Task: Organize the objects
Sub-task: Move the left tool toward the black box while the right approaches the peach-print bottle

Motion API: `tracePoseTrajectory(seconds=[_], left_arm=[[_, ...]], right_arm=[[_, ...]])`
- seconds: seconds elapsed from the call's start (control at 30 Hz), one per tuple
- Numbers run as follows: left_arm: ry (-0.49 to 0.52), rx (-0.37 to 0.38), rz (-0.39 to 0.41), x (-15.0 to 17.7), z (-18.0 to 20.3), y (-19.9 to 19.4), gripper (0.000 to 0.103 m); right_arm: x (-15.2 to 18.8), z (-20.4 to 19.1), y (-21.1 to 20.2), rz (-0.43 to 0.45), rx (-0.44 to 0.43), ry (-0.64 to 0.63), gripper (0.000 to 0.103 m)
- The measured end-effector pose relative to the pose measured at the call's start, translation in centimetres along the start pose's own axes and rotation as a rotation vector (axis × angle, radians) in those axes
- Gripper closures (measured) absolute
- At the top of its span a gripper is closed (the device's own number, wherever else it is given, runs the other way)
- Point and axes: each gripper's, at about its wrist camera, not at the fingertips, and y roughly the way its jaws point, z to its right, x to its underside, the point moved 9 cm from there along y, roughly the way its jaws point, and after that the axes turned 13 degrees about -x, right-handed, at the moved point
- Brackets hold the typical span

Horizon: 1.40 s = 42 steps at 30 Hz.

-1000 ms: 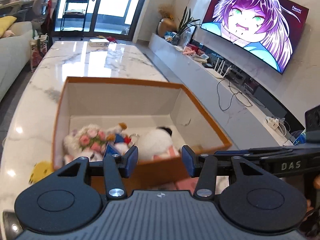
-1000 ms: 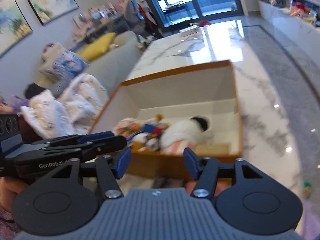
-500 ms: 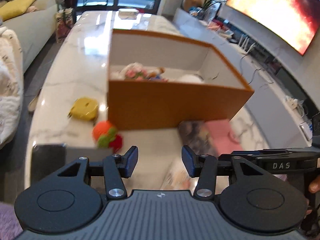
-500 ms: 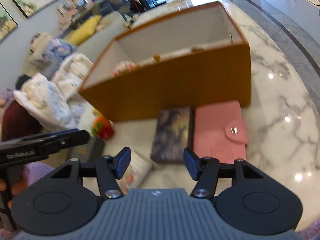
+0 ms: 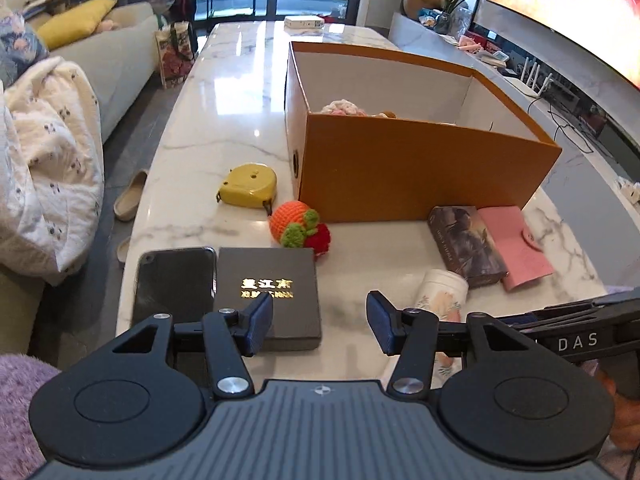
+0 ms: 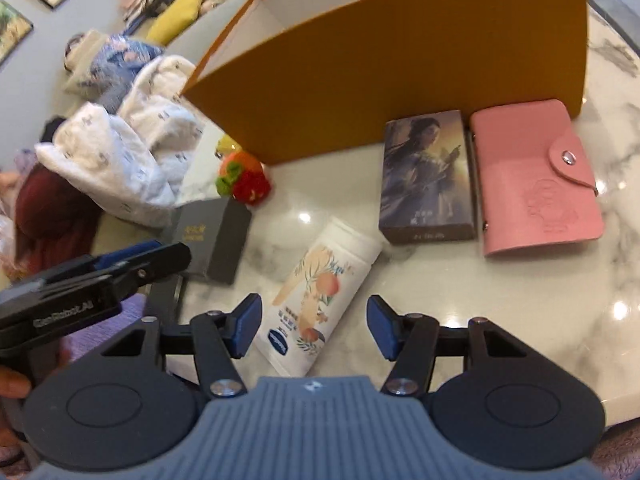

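Note:
An open orange box (image 5: 420, 172) stands on the marble table (image 5: 224, 120) with plush toys (image 5: 344, 107) inside. In front of it lie a yellow tape measure (image 5: 250, 188), crochet fruit (image 5: 298, 228), a black phone (image 5: 174, 280), a black gold-lettered box (image 5: 268, 280), a picture-printed card box (image 5: 466, 246), a pink wallet (image 5: 516, 248) and a white bottle (image 5: 442, 292). My left gripper (image 5: 320, 322) hovers by the black box's right corner, its jaws opening with nothing gripped. My right gripper (image 6: 314, 328) is open above the lying white bottle (image 6: 320, 292), whose lower end shows between the pads, untouched.
A sofa with a white blanket (image 5: 48, 160) runs along the table's left side, with slippers (image 5: 130, 196) on the floor. A TV console (image 5: 520, 76) lines the right wall. A small white box (image 5: 304, 21) sits at the table's far end.
Both grippers have drawn back from over the orange box and come down toward the table's near end. The loose objects have come into view. The left jaws stand slightly wider.

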Motion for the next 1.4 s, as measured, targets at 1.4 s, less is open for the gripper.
tracePoseTrajectory(seconds=[1.4], left_arm=[[0.149,0.036,0.000,1.9,3.8,1.7,0.022]], right_arm=[[-0.4,1.4,0.5,0.043,0.129,-0.031,0.065]])
